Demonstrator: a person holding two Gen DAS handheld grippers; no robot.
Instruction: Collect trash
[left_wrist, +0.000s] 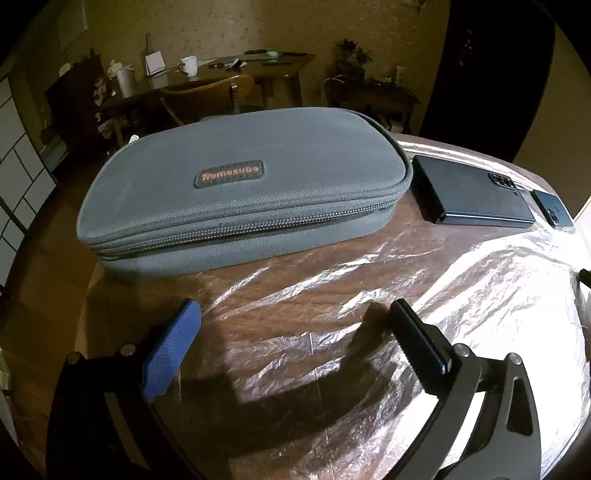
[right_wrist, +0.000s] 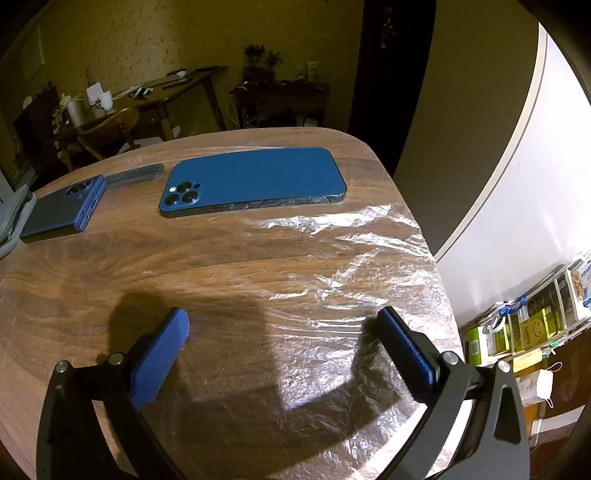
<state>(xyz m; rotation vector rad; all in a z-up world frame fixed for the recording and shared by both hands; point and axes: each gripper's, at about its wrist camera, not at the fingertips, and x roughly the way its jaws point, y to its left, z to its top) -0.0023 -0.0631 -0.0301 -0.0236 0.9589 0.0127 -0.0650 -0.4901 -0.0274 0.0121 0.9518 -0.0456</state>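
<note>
Trash: a sheet of thin clear plastic film (left_wrist: 424, 295) lay spread flat over the near right part of the wooden desk (left_wrist: 122, 306), reaching the desk's right edge; in the right wrist view the same film (right_wrist: 351, 280) covered the near right corner.
Left claw (left_wrist: 295, 325): spread wide, empty, hovering just above the film, one blue pad (left_wrist: 173, 350) over bare wood and the other finger over the film.
Right claw (right_wrist: 284, 332): also spread wide and empty, low over the film near the desk's right edge.
Other things: a grey zipped case (left_wrist: 240, 192) on the far left, a dark phone (left_wrist: 469, 195) just to the right of it, and a blue phone (right_wrist: 255, 181) further right; the film's far edge seemed to touch or run under the blue phone, though I could not tell which.
Handling: the film looked very light, limp and crinkly, likely slippery and prone to cling flat to the wood.
Where to hold: probably a raised wrinkle or the loose edge at the right rim, pinched shut and gathered, away from the phones.
</note>
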